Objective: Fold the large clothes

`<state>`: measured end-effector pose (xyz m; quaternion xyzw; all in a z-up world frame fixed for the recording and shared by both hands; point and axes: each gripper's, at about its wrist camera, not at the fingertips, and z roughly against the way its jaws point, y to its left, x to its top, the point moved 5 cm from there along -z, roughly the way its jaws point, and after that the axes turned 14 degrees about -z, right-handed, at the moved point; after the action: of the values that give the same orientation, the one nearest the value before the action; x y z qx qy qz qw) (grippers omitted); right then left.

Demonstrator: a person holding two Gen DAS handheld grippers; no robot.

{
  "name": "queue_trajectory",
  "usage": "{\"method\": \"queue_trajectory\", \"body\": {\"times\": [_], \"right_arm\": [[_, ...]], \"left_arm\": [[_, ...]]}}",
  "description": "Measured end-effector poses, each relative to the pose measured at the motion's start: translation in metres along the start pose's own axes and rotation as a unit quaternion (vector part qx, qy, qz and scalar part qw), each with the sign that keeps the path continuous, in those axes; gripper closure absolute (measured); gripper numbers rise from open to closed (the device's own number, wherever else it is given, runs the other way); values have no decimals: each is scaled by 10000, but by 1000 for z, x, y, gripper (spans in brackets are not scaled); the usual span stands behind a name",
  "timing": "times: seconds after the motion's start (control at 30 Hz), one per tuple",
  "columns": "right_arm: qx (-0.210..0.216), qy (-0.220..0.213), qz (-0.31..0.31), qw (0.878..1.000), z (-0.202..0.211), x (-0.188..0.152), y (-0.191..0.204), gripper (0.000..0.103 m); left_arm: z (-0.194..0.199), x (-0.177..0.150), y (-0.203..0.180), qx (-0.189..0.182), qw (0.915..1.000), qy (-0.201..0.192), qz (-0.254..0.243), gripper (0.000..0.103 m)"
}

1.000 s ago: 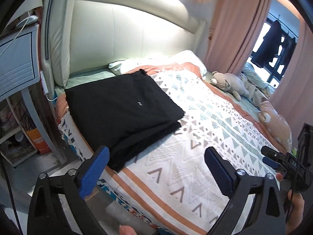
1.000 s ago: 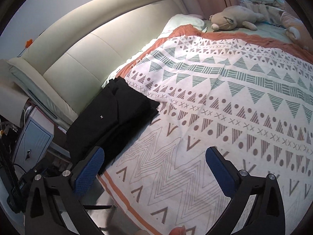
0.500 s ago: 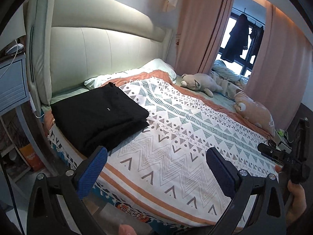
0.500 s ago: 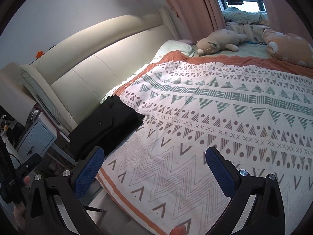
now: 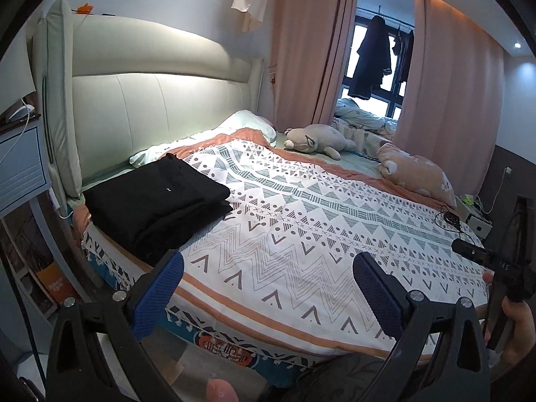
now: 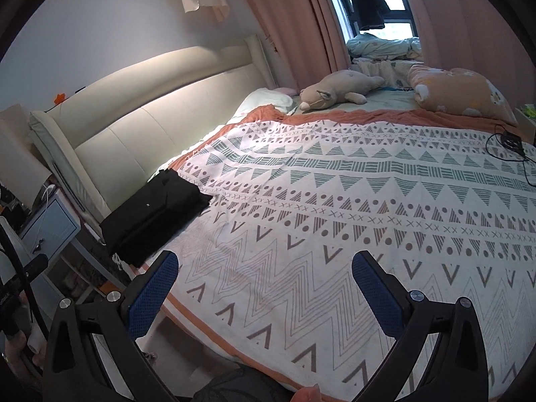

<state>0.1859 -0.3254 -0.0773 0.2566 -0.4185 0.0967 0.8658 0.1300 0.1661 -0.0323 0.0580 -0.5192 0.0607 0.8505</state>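
So the folded black garment (image 5: 157, 201) is sitting on the corner of the bed nearest the headboard (image 5: 160, 107), lying on the patterned blanket (image 5: 301, 227). It's so dark you can't really make out the layers, just a tiny white mark on top. The near edge of it is cut off behind the left gripper (image 5: 266, 288) finger in that view. Both grippers are spread wide with nothing in them, the right gripper (image 6: 264, 283) hovering over the blanket well clear of the garment. A grey plush toy (image 5: 316, 139) and a peach pillow (image 5: 418, 171) sit at the far side. The window behind the curtains (image 5: 305, 47) is mostly blocked by hanging dark clothes.
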Motion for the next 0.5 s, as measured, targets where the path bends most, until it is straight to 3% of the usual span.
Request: {"method": "queue_trajectory", "body": {"times": [0.5], "right_arm": [[-115, -642, 115, 9978, 92, -82, -20, 0]], "left_arm": [[53, -32, -46, -267, 9976, -356, -528, 0]]}}
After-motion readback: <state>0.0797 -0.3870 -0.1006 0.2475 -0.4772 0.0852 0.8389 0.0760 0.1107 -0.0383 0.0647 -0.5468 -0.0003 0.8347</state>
